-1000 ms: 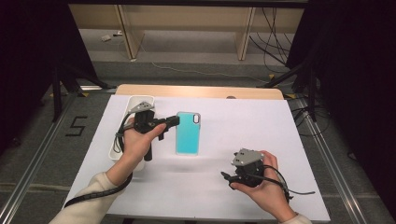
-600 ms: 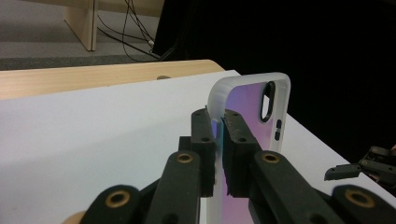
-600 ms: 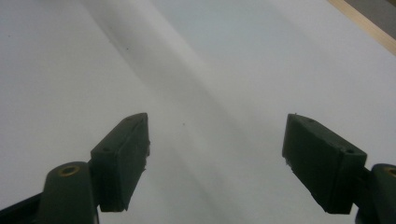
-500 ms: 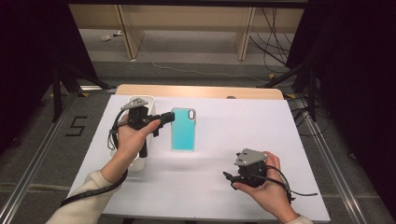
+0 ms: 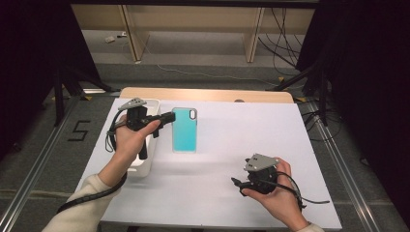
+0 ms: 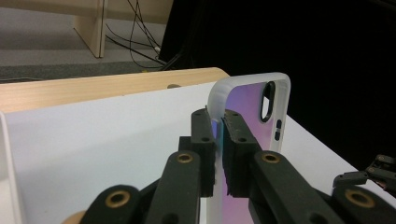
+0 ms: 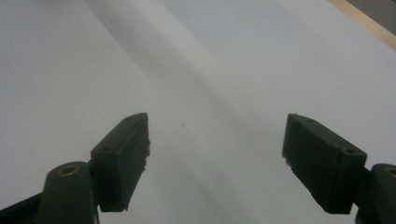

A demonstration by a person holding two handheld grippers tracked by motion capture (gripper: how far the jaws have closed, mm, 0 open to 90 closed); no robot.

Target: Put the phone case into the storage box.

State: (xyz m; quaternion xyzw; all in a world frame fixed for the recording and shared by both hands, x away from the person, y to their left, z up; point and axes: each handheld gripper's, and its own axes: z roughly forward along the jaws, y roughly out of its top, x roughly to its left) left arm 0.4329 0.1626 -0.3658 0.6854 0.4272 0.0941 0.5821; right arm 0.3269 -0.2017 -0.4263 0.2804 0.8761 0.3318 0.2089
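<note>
We count one table (image 5: pixel 217 145) with a white top, one white tray (image 5: pixel 147 162) at its left edge, one phone case (image 5: pixel 184 130) and two grippers. The case, teal with a pale rim, hangs lifted over the table just beside the tray. The left gripper (image 6: pixel 218 135) pinches the case's long edge, jaws narrow. The right gripper (image 7: pixel 215 158) rests low over bare table well apart from the case, jaws wide, holding nothing.
</note>
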